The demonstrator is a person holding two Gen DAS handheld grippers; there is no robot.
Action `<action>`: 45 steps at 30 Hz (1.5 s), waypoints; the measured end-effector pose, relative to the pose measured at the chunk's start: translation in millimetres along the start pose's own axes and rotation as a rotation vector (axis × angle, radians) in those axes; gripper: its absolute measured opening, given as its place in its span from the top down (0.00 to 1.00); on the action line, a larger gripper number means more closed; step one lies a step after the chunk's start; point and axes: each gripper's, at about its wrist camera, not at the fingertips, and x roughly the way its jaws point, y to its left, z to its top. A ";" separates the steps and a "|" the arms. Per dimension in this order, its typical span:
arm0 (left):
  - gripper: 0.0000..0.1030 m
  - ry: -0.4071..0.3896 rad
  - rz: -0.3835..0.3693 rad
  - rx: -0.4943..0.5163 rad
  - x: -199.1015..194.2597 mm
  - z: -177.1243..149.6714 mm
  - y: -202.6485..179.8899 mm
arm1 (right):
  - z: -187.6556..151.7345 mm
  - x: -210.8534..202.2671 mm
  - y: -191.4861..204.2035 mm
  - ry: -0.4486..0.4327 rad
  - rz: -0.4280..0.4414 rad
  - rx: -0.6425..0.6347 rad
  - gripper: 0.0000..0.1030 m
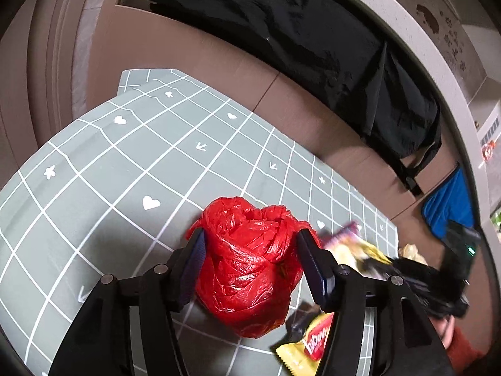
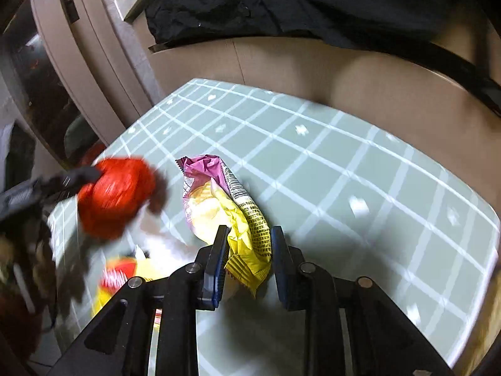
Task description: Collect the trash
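Observation:
A crumpled red plastic bag [image 1: 247, 266] sits between the fingers of my left gripper [image 1: 250, 235], bulging past both blue pads, low over the grid-patterned tablecloth [image 1: 131, 163]. In the right wrist view the same bag [image 2: 116, 197] is a red blur at the left. My right gripper [image 2: 249, 230] is shut on a yellow and purple snack wrapper [image 2: 231, 206], which hangs forward from the pads above the cloth. A yellow and red snack packet [image 1: 310, 341] lies flat on the cloth under my left gripper's right finger.
A brown cardboard box [image 1: 219, 62] draped with black cloth [image 1: 297, 31] stands behind the table. A blue item [image 1: 447, 210] and a pale crumpled scrap [image 1: 413, 250] lie at the right. A red sleeve [image 1: 463, 347] shows bottom right. The tablecloth [image 2: 360, 172] stretches bare to the right.

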 end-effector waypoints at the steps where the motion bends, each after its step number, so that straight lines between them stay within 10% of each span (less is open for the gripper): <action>1: 0.41 0.004 0.006 0.005 1.4 -0.1 -2.0 | -7.6 -9.2 1.3 -0.007 -0.015 -0.005 0.75; 7: 0.41 0.037 0.019 -0.014 8.6 2.0 -9.3 | -5.0 -33.8 4.8 -0.067 -0.073 -0.090 0.43; 18: 0.37 0.095 0.042 -0.023 7.0 -2.1 -14.5 | 24.9 40.7 8.9 0.058 -0.022 -0.173 0.38; 27: 0.50 0.096 0.038 -0.042 3.2 -10.3 -25.3 | 8.7 -10.4 12.7 -0.001 0.027 -0.130 0.75; 45: 0.57 -0.128 0.081 0.229 -69.2 -26.5 -129.7 | -28.4 -118.3 -1.3 -0.172 0.031 -0.073 0.70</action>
